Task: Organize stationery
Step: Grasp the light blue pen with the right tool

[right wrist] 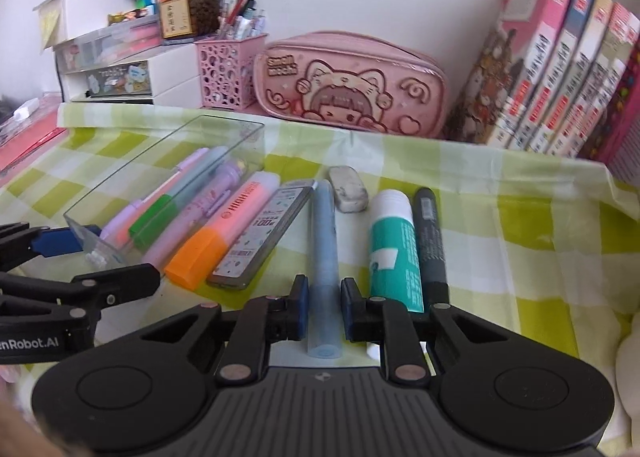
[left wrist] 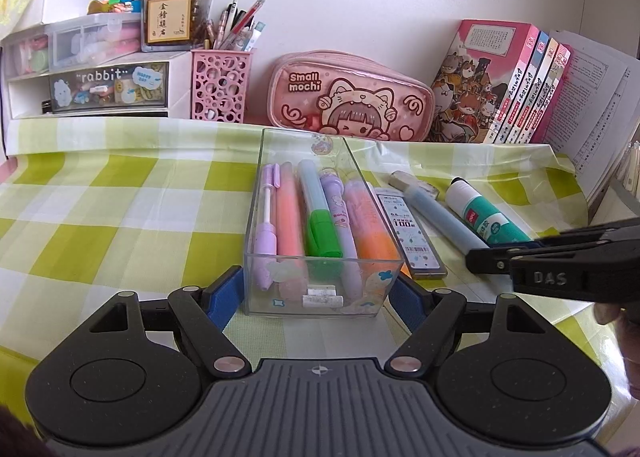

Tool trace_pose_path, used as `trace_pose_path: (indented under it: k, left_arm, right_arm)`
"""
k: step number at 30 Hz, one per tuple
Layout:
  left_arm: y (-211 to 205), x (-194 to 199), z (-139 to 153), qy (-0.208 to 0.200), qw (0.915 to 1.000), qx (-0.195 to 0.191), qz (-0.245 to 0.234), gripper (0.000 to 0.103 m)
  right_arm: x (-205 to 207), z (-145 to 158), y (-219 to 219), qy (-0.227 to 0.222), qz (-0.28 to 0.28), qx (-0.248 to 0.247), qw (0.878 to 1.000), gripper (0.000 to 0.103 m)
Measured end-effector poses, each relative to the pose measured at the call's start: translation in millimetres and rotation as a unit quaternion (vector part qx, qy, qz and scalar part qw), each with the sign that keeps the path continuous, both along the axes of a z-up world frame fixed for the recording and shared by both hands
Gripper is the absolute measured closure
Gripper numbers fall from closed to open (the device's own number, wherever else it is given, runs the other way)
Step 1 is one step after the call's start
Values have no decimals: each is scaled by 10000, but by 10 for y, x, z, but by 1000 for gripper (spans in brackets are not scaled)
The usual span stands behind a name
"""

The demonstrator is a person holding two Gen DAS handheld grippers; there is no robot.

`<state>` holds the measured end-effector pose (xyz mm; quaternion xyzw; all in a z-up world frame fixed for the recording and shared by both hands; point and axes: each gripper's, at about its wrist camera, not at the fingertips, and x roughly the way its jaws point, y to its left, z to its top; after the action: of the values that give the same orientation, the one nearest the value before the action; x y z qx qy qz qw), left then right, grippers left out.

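A clear plastic box on the checked cloth holds several pens and highlighters. My left gripper grips the box's near end, its blue pads against both side walls; the box also shows in the right wrist view. My right gripper straddles a pale blue pen lying on the cloth, with small gaps between the pads and the pen. Beside the pen lie a lead-refill case, a glue stick, a dark marker and an eraser.
A pink pencil case, a pink pen holder, a drawer unit and a row of books stand along the wall. An orange highlighter rests against the box's right wall.
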<state>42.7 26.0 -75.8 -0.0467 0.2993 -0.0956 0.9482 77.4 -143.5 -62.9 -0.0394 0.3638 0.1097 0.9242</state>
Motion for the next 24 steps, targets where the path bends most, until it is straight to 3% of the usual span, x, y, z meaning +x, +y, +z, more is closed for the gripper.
trace_pose_path:
  k: [5,24]
  left_arm:
    - [1,0,0,1,10000,4,1,27]
    - [4,-4,-10,5,10000,78,-27,27]
  right_arm:
    - [-5,104,24,512,46,246,9984,63]
    - [484,82,189,630,-358,165,9972,63]
